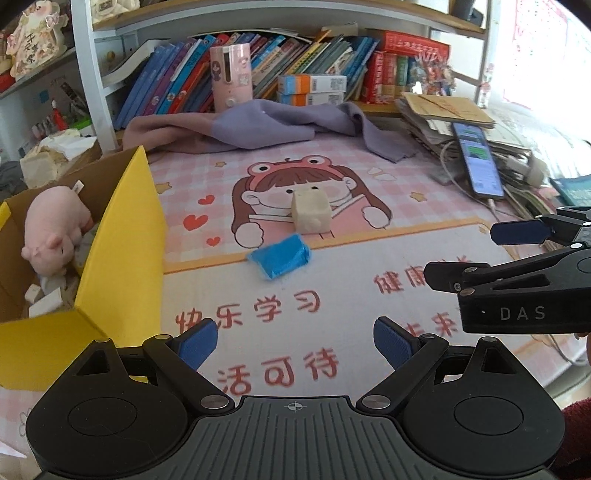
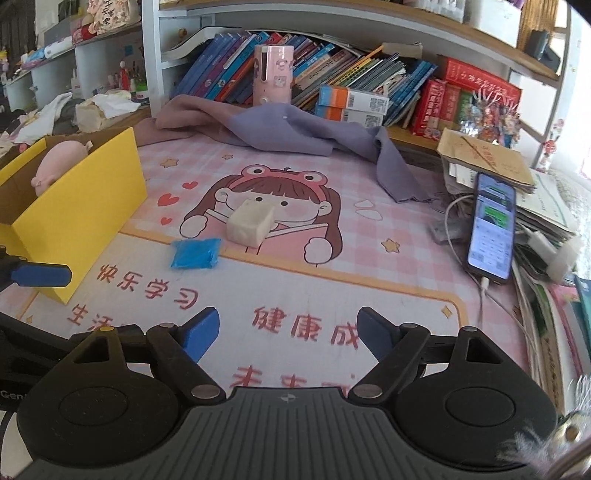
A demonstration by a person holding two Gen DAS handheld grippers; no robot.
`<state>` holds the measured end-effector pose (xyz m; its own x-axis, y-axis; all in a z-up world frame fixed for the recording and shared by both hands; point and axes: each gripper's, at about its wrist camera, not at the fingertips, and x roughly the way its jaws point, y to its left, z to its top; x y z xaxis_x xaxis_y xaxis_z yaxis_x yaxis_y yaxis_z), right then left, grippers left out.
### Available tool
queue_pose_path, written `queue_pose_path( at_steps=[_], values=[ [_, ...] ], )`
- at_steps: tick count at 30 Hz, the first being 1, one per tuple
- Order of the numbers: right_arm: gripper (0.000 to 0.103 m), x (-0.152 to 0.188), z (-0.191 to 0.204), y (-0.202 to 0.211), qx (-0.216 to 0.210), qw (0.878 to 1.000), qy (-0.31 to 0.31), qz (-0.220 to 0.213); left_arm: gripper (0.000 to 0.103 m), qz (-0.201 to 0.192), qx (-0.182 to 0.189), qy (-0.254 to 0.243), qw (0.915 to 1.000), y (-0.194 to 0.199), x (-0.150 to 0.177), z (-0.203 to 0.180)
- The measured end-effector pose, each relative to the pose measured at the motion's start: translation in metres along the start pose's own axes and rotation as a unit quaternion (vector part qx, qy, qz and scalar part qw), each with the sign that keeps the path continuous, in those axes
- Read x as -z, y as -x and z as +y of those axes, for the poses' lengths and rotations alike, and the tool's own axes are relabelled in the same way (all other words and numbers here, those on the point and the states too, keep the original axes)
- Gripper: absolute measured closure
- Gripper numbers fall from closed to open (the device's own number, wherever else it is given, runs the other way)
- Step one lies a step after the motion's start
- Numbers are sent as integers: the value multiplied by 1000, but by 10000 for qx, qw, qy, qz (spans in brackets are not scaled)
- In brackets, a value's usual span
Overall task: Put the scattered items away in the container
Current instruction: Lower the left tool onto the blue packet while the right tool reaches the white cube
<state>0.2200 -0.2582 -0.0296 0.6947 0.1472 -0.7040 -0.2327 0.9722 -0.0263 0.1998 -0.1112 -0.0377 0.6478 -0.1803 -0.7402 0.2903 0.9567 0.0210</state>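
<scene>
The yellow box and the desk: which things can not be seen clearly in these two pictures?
- Yellow box contents: left wrist view shows the pink pig and white blocks; the wall hides the rest.
- Right wrist view: the wall hides most of the pig.
- Phone screen: text too small.

A white-framed bookshelf [image 2: 369, 22] with wooden boards stands behind the tabletop [image 2: 388, 295], which carries a pink checked cartoon mat. Bright daylight enters from the right side. Further shelving [image 2: 55, 66] stands left.
</scene>
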Motion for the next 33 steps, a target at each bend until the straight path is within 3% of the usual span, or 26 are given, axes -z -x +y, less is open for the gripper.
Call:
queue_pose_path(
  at_steps=[6,12,22,33],
  values=[
    [25,-20,-14,-24,-272,9996,-81,-4,9,-31,-280,-174,9995,-16,-20,-4],
    [26,-38,-20,-49,-506,9987,1,-8,10,11,-474,-16,9989,-41,-35,-2],
    [38,-64,-31,-91,-744,9971,7,164,13,199,-398,115,9989,-92,-50,-5],
    [39,-84,-27,-120,-1156,9927,87,337,28,478,-224,609,9967,-125,-52,12]
  ],
)
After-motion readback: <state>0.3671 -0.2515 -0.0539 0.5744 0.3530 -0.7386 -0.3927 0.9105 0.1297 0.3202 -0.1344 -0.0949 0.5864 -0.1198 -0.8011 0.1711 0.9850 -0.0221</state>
